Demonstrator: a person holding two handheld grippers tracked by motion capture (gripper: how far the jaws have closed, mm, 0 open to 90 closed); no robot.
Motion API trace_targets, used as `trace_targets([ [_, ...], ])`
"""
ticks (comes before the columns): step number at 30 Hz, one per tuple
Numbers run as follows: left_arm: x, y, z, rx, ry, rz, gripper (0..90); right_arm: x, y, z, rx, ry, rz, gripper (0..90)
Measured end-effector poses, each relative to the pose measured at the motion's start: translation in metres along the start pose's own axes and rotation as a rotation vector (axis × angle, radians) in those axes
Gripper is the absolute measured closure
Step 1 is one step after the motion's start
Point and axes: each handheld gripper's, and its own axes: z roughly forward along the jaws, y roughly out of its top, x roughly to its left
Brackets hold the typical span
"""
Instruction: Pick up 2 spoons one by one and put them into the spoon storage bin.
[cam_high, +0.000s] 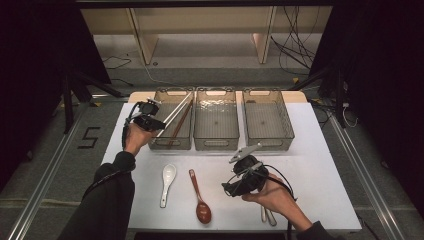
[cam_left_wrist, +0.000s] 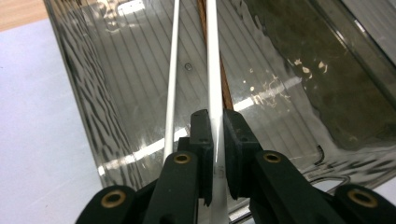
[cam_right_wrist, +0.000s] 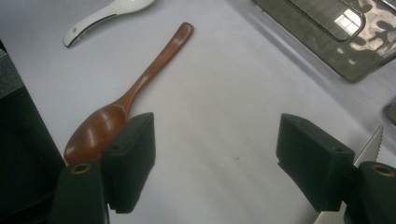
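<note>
My left gripper (cam_high: 158, 124) (cam_left_wrist: 215, 122) is held over the near left corner of the left clear bin (cam_high: 171, 144) (cam_left_wrist: 116, 84), shut on a silver chopstick (cam_high: 176, 111) (cam_left_wrist: 214, 70) that slants into the bin. A second silver chopstick (cam_left_wrist: 172, 84) runs just beside the left jaw, outside the grip. Brown chopsticks (cam_high: 180, 126) (cam_left_wrist: 201, 14) lie in the same bin. My right gripper (cam_high: 231, 189) (cam_right_wrist: 215, 154) hovers open above the white table, nothing between its jaws. A brown wooden spoon (cam_high: 200, 200) (cam_right_wrist: 140, 88) and a white ceramic spoon (cam_high: 167, 182) (cam_right_wrist: 102, 16) lie to its left.
The middle bin (cam_high: 216, 144) and the right bin (cam_high: 270, 142) (cam_right_wrist: 327, 32) stand side by side behind the right gripper. Metal cutlery (cam_high: 267, 216) lies under the right hand, and a serrated knife blade (cam_right_wrist: 369, 149) shows by the right jaw. The table's front edge is close.
</note>
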Motion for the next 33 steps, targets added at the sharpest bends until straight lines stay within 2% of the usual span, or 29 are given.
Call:
trace_targets([
  [3, -0.001, 0.0, 0.002, -0.006, 0.015, -0.004, 80.1, 0.0, 0.0, 0.0, 0.003, 0.002, -0.001, 29.4],
  [5, -0.001, 0.0, 0.001, -0.021, -0.001, -0.016, 75.2, -0.001, 0.0, 0.0, 0.006, 0.003, 0.001, 29.5],
  [8, -0.003, 0.0, -0.004, -0.029, -0.003, -0.01, 66.0, -0.001, 0.0, -0.001, 0.006, 0.002, 0.002, 29.4],
  [16, -0.01, -0.003, -0.028, -0.044, -0.054, -0.034, 44.8, -0.001, -0.001, -0.001, 0.006, -0.005, 0.009, 29.2],
  [19, -0.015, -0.009, -0.037, -0.034, -0.076, -0.025, 38.4, -0.002, -0.001, -0.002, 0.006, -0.009, 0.018, 28.9],
  [28, -0.033, -0.031, -0.059, -0.044, -0.128, 0.01, 29.3, -0.002, -0.002, -0.002, 0.006, -0.014, 0.025, 28.2],
  [33, -0.042, -0.042, -0.064, -0.03, -0.134, 0.028, 26.5, -0.003, -0.002, -0.002, 0.004, -0.017, 0.026, 27.7],
])
